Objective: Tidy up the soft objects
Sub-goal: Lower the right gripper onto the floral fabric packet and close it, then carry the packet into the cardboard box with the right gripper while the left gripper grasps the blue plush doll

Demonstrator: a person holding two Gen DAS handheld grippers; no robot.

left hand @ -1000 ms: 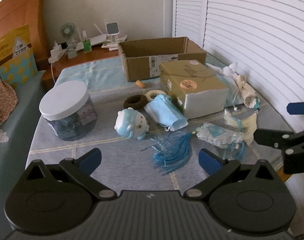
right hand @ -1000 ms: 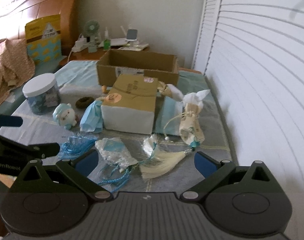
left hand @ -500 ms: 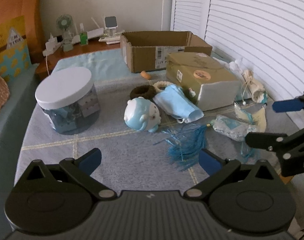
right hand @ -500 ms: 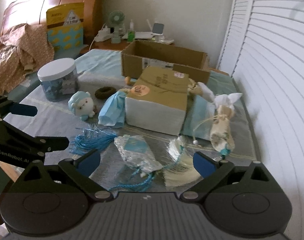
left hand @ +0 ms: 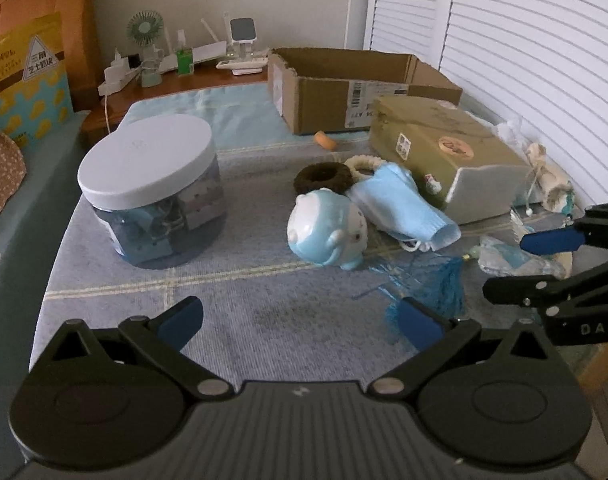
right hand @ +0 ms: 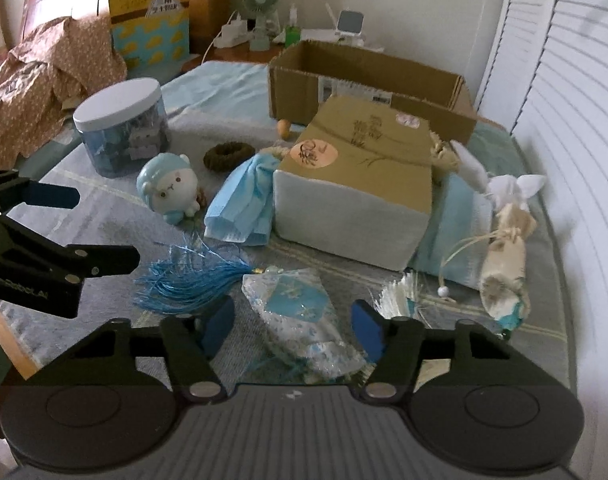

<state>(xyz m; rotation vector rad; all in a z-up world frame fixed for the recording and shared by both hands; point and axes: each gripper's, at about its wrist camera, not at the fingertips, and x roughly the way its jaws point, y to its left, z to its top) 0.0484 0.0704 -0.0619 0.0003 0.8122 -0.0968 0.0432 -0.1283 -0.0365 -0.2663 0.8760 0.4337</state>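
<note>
Step in hand: approach, judged from tool positions; nothing is gripped and no soft object appears sorted yet.

Right tool (right hand: 292, 330): fingers set at a medium gap, empty, straddling the blue-and-white sachet (right hand: 304, 316), which lies between the fingertips on the worktop (right hand: 104, 216). The blue tassel (right hand: 192, 280) lies just ahead-left of this tool, the cream tassel (right hand: 400, 292) just ahead-right.

Left tool (left hand: 300, 322): fingers wide apart, empty. The blue plush toy (left hand: 328, 232) lies ahead of it, well clear, with the blue face mask (left hand: 404, 208) beyond-right.

Next move, as a judgement: lower the right tool, close on the sachet body, and avoid catching tassel strands. The open cardboard box (right hand: 368, 80) far ahead is the probable destination.
</note>
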